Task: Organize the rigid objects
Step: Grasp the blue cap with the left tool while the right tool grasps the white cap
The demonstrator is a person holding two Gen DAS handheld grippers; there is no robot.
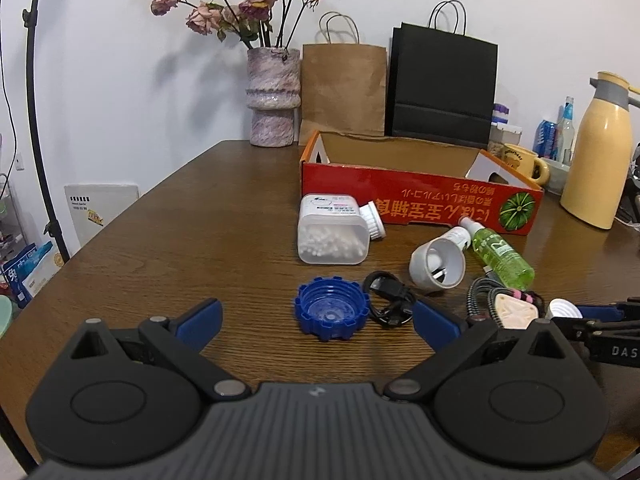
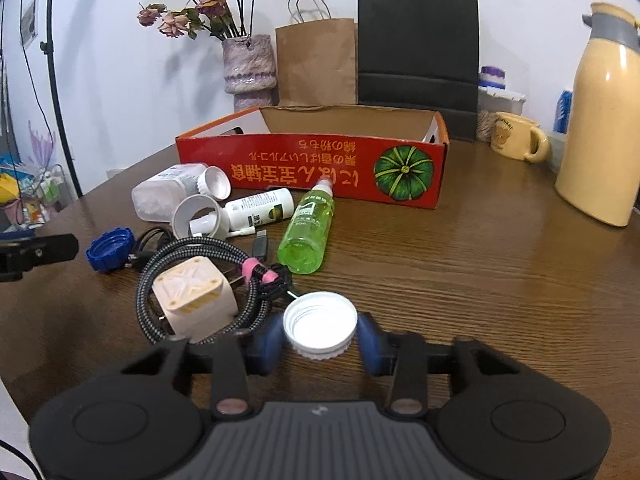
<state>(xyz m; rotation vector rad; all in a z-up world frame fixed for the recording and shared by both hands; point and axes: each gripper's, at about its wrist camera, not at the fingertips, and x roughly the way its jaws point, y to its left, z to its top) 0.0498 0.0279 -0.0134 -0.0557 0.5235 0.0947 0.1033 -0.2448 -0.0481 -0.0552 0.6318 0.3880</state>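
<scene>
Your right gripper has its blue pads either side of the white cap, which sits open side up on the table. The pads look just about touching its rim, but I can't tell if you've actually got a squeeze on it or are only bracketing it.

Your left gripper is spread wide with nothing in it, and the blue cap sits on the wood right between the pads, no contact on either side.

Moving out from there: the cream cube charger with its braided cable is just left of the white cap, a small black cable lies beside the blue cap, then the green bottle on its side, the white bottle, a white cup tipped over, and the cotton swab tub with its lid popped.

All of that is piled up in front of the red box, and what I can see of the box's inside looks bare. So honestly you're at the very start here: nothing visibly sorted yet, the whole pile left to go, caps probably first.
</scene>
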